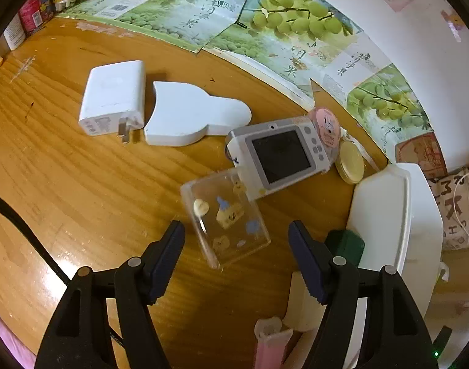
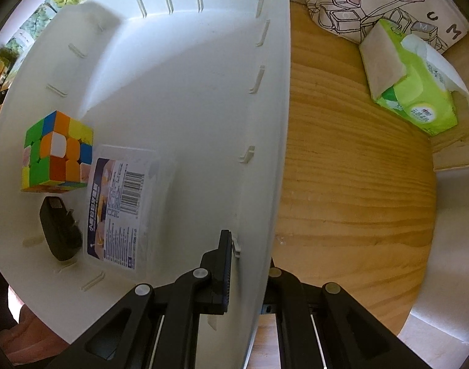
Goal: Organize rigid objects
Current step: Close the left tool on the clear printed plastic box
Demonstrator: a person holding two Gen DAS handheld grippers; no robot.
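While the left gripper [image 1: 236,230] is held over the wooden table [image 1: 80,184] with its jaws standing wide and nothing pressed by them, a clear case [image 1: 225,220] decorated with small stickers is seen lying flat between and just ahead of its fingertips, untouched. Beyond the case a white camera [image 1: 280,156] is propped with its dark screen up, a round gold tin [image 1: 350,166] just beside it; farther off a white charger [image 1: 113,98] and a white flat block [image 1: 191,113] are laid close together. Chinese characters are printed on the green-grape cartons [image 1: 265,21] at the table's back edge, too distorted to be read. A white bin [image 1: 397,215] is seen at the right. In the right wrist view, the right gripper [image 2: 249,246] is closed on the wall of the white bin [image 2: 265,123], one finger inside and one outside. Inside the bin a colour cube [image 2: 54,150], a black plug [image 2: 59,230] and a clear box [image 2: 123,209] with a barcode label are lying; its print cannot be read. A green tissue pack [image 2: 419,92] and a bag [image 2: 372,3] printed with keyboard letters T, U and M are seen on the table.
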